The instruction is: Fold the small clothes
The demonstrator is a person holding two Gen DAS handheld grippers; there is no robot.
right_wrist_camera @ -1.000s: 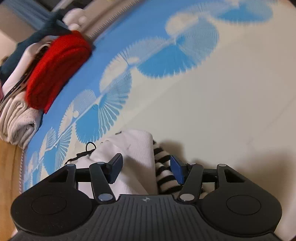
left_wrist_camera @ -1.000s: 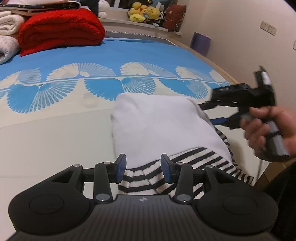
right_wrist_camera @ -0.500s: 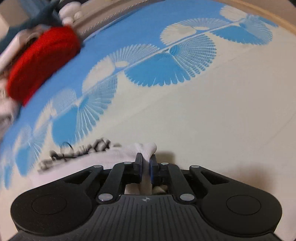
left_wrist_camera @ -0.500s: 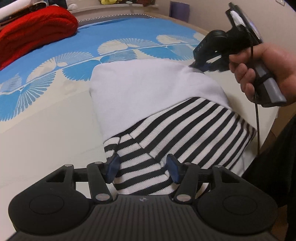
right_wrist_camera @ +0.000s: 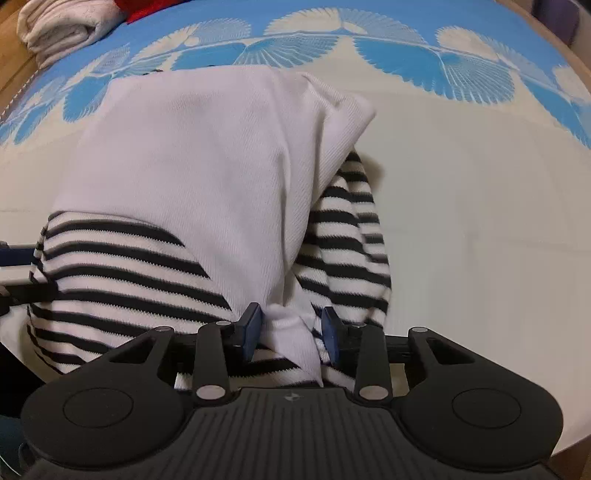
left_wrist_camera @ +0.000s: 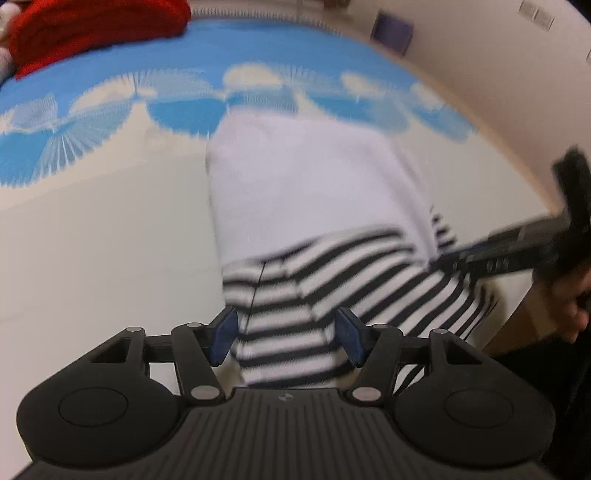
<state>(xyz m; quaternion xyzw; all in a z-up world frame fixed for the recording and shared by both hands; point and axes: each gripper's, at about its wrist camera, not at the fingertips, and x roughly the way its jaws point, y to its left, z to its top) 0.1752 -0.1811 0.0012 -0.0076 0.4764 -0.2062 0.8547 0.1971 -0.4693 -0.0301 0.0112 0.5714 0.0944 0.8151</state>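
You work on a bed with a blue and cream fan-pattern cover (right_wrist_camera: 461, 192), and a red blanket (left_wrist_camera: 92, 29) lies far beyond your jaws. The white and striped garment (right_wrist_camera: 192, 177) lies folded on the cover, reaching from your jaws forward. Your left gripper (left_wrist_camera: 288, 334) has its jaws wide, with the striped hem between them but not pinched, probably to take the near edge for the next fold. Your right gripper (right_wrist_camera: 290, 330) has its jaws partly apart around a bunched white corner; I cannot tell if it grips. Only the right view shows the striped sleeve (right_wrist_camera: 351, 236) hanging beside the jaws and the white towels (right_wrist_camera: 62, 26); only the left view shows your right hand (left_wrist_camera: 569, 299).
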